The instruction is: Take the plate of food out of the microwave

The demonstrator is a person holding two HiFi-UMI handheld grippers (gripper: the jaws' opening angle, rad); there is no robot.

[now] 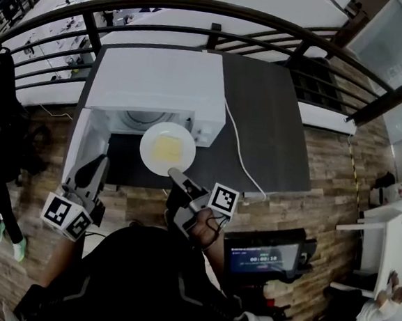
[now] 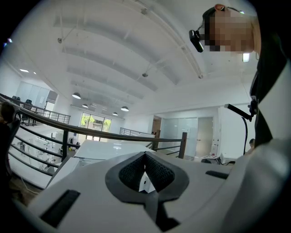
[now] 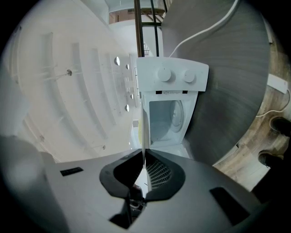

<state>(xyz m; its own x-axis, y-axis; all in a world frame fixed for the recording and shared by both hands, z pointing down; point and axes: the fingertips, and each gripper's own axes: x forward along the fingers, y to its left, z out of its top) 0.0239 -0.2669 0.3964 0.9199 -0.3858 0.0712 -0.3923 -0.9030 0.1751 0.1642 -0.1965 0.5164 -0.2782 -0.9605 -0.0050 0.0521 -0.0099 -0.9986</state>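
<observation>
The right gripper's jaws clamp the 6 o'clock rim of the round white plate of yellow food, just outside the open white microwave. At 8 o'clock of the plate, the left gripper's jaws are closed and empty.

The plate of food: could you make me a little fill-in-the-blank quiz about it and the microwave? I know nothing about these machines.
1. The plate carries a ___ piece of food.
2. The right gripper is clamped on the plate, while the left gripper holds ___.
3. The door of the microwave stands ___.
4. In the right gripper view, the microwave's front panel shows ___ round knobs.

Missing words: yellow; nothing; open; two
</observation>
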